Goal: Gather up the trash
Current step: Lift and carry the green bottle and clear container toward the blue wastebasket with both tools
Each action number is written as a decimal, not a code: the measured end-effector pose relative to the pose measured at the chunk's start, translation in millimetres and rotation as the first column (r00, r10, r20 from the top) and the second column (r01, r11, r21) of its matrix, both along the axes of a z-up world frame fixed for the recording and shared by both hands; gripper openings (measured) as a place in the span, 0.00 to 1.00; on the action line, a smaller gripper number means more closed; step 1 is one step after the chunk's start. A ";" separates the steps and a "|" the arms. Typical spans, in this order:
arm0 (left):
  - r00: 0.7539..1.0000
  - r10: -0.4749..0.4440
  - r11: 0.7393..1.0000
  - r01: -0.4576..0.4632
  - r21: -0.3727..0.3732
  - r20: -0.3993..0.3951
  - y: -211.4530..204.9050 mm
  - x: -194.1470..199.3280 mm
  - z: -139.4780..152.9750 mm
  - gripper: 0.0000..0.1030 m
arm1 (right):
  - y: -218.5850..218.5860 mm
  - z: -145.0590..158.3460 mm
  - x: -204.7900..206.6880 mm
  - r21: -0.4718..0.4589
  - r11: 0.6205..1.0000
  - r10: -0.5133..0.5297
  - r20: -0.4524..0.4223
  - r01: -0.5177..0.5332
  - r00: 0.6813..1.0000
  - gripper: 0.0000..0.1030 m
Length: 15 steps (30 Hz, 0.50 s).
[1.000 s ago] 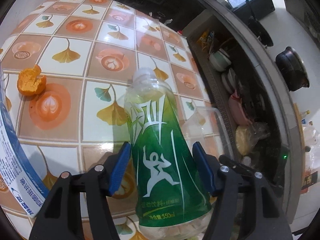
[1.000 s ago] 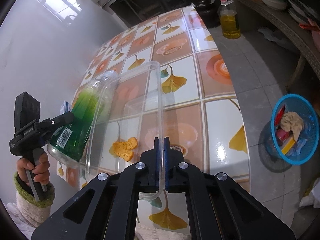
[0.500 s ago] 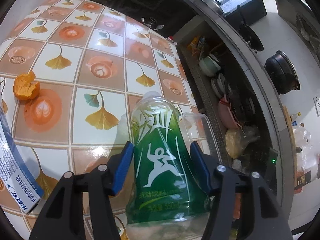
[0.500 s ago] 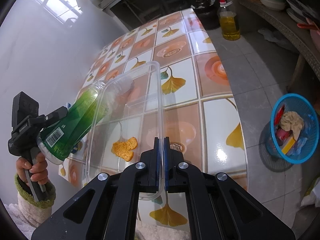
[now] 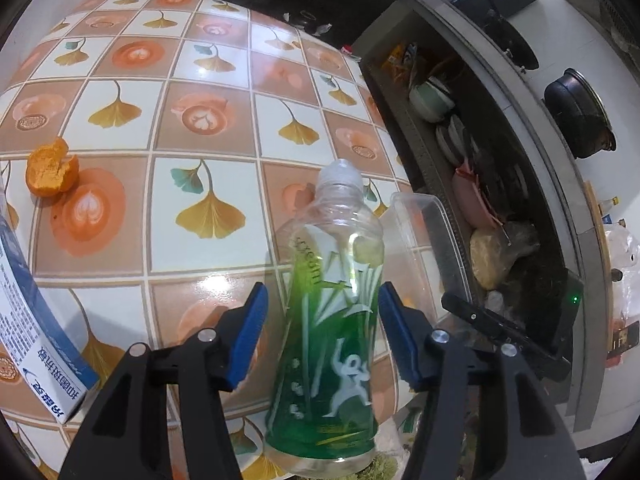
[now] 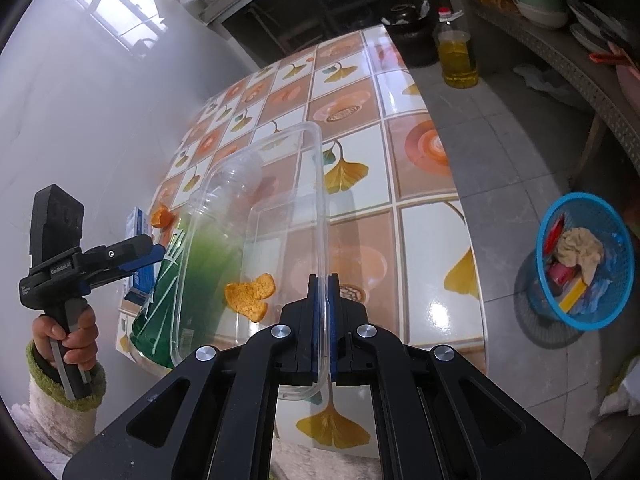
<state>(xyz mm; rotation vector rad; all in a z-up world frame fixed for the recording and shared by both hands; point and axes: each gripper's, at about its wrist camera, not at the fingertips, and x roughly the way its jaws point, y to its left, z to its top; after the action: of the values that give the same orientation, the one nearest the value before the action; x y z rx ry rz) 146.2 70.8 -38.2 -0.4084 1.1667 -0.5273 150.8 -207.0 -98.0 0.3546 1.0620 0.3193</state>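
A clear plastic bottle with a green label (image 5: 334, 320) lies between the fingers of my left gripper (image 5: 322, 326), neck pointing away; the blue pads stand apart from its sides, so the gripper is open. In the right wrist view the bottle (image 6: 192, 264) leans into a clear plastic container (image 6: 288, 216). My right gripper (image 6: 322, 300) is shut on the container's near rim and holds it over the tiled table. A piece of orange peel (image 6: 250, 292) lies inside the container. The left gripper (image 6: 132, 256) shows at the container's left side.
Another orange peel (image 5: 50, 172) and a blue-and-white box (image 5: 36, 344) lie on the tiled table (image 5: 208, 92) at the left. A blue trash basket (image 6: 580, 260) stands on the floor at the right. An oil bottle (image 6: 456, 52) stands beyond the table. Shelves with dishes (image 5: 436, 100) are at the right.
My left gripper's pads have opened away from the bottle. The bottle has tipped further into the clear container, which my right gripper still holds.
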 end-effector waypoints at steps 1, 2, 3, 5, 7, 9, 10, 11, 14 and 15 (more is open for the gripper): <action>1.000 -0.014 1.000 0.014 0.002 -0.005 -4.0 1.0 0.2 0.56 | 0.2 -0.7 0.2 0.001 1.000 0.001 -0.002 -0.001 1.000 0.03; 0.999 -0.033 0.999 0.033 0.004 -0.011 -9.3 2.2 -0.1 0.59 | 0.6 -1.0 -0.1 0.002 1.000 0.002 -0.003 -0.002 1.000 0.03; 0.998 -0.053 0.999 0.053 0.007 -0.017 -14.9 3.4 -0.7 0.61 | 1.0 -1.4 -0.1 0.001 1.000 0.004 -0.003 -0.004 1.000 0.03; 0.998 -0.069 0.996 0.070 0.050 -0.012 -25.5 7.1 -1.3 0.64 | 0.4 -1.8 -1.2 0.003 1.000 0.002 -0.004 -0.002 1.000 0.03; 0.996 -0.086 0.993 0.087 0.082 -0.019 -32.7 13.1 -2.2 0.64 | -0.9 -1.5 -2.2 0.004 1.000 -0.001 -0.003 0.001 1.000 0.03; 0.994 -0.104 0.988 0.106 0.115 -0.027 -39.9 20.8 -3.5 0.64 | -2.3 -1.6 -2.4 0.005 1.000 -0.005 -0.003 0.005 1.000 0.03; 0.993 -0.114 0.984 0.118 0.134 -0.032 -42.9 24.3 -5.0 0.64 | -3.2 -1.9 -2.3 0.006 1.000 -0.007 -0.004 0.007 1.000 0.03; 0.991 -0.127 0.979 0.132 0.155 -0.044 -46.3 28.5 -7.6 0.64 | -3.9 -2.2 -2.0 0.006 1.000 -0.009 -0.004 0.009 1.000 0.03; 0.985 -0.147 0.969 0.162 0.185 -0.090 -52.3 38.4 -16.9 0.64 | -5.2 -3.3 -1.8 0.008 1.000 -0.013 -0.006 0.013 1.000 0.03; 0.983 -0.153 0.969 0.170 0.182 -0.103 -53.5 40.7 -19.5 0.64 | -5.7 -3.6 -1.9 0.009 1.000 -0.013 -0.007 0.013 1.000 0.03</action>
<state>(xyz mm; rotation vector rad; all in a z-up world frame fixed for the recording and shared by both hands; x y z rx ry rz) 186.8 17.3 -57.6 -0.1742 1.3302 -0.5377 148.9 -212.6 -101.7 0.3713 1.0646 0.3115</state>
